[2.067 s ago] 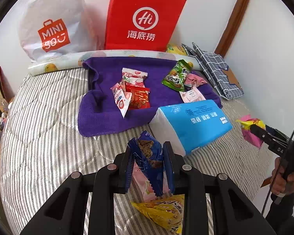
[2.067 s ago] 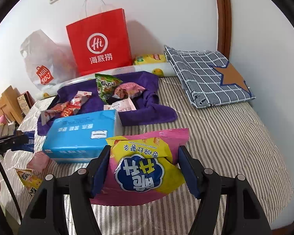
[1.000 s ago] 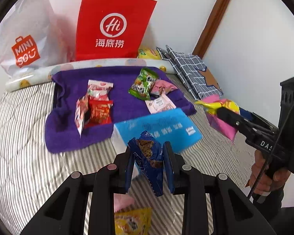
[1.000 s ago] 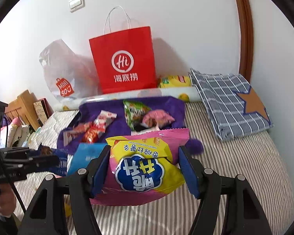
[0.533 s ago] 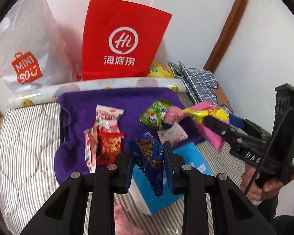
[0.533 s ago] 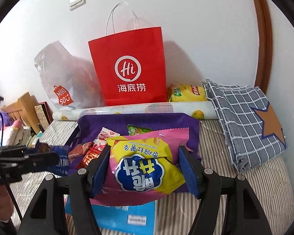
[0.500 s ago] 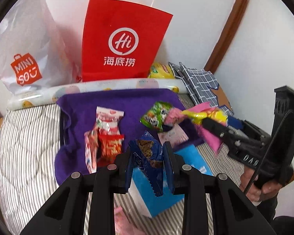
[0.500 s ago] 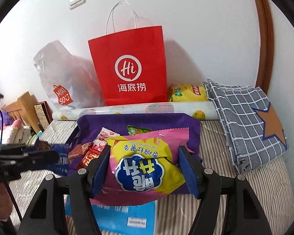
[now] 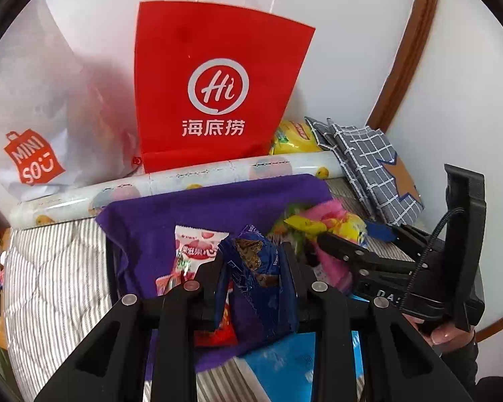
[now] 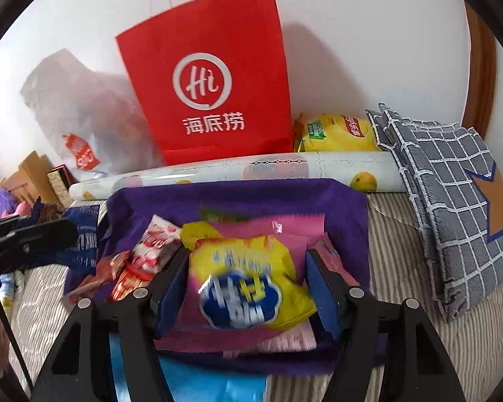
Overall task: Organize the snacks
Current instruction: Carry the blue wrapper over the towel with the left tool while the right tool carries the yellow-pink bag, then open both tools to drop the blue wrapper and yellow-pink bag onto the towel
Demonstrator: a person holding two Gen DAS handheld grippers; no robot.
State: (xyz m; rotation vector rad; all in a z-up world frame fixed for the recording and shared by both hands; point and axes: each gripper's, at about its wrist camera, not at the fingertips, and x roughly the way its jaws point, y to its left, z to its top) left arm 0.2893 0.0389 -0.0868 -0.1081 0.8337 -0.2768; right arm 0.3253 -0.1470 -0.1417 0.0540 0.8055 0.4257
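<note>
My left gripper (image 9: 256, 268) is shut on a dark blue cookie packet (image 9: 251, 261), held above the near edge of the purple towel (image 9: 184, 207). My right gripper (image 10: 248, 268) is shut on a pink and yellow snack bag (image 10: 248, 281), which looks blurred and hangs over the towel (image 10: 338, 207). On the towel lie a pink-white packet (image 9: 198, 248), red packets (image 10: 130, 268) and a mostly hidden green packet (image 9: 285, 231). Each gripper shows in the other's view: the right gripper (image 9: 348, 231) beside my left, and the left gripper (image 10: 63, 231) at the left edge.
A red paper bag (image 9: 214, 93) and a white plastic bag (image 9: 33, 117) stand against the wall behind a patterned roll (image 9: 218, 171). A yellow chip bag (image 10: 335, 130) and a checked grey cloth (image 10: 446, 184) lie at the right. A blue tissue pack (image 9: 285, 361) sits below the grippers on the striped bedspread (image 9: 50, 268).
Both grippers have moved forward over the bed with their packets still held. The tissue pack has slid under them, and the towel and red bag are much closer.
</note>
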